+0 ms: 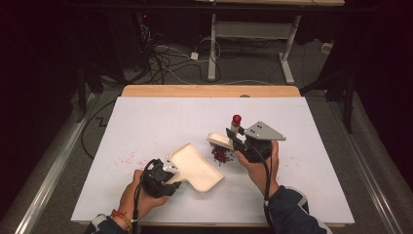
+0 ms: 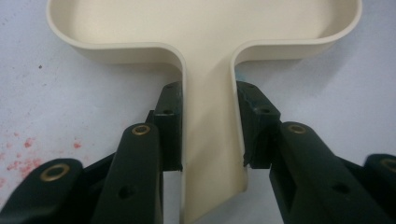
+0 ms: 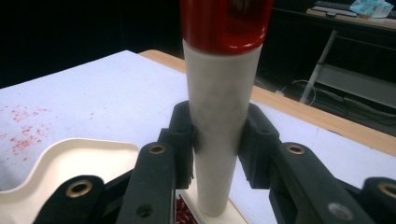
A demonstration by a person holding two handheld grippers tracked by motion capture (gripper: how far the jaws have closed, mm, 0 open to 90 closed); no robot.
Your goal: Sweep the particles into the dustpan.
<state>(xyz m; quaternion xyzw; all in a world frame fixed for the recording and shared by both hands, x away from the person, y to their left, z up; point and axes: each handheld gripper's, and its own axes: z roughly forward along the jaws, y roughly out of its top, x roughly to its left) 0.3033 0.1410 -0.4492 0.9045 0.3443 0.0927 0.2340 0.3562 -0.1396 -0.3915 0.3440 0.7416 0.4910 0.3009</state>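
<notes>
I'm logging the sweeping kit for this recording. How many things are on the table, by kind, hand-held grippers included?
Cream dustpan: 1
Brush with a red-capped handle: 1
Pile of small red bits: 1
Hand-held grippers: 2, left and right
Total: 5

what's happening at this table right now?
A person is sweeping up a spill with two handheld grippers. The left gripper is shut on the handle of a cream dustpan lying on the white table. The right gripper is shut on the pale, red-capped handle of a small brush, its head at a pile of dark red bits just off the pan's edge. Fainter red specks lie scattered to the left.
</notes>
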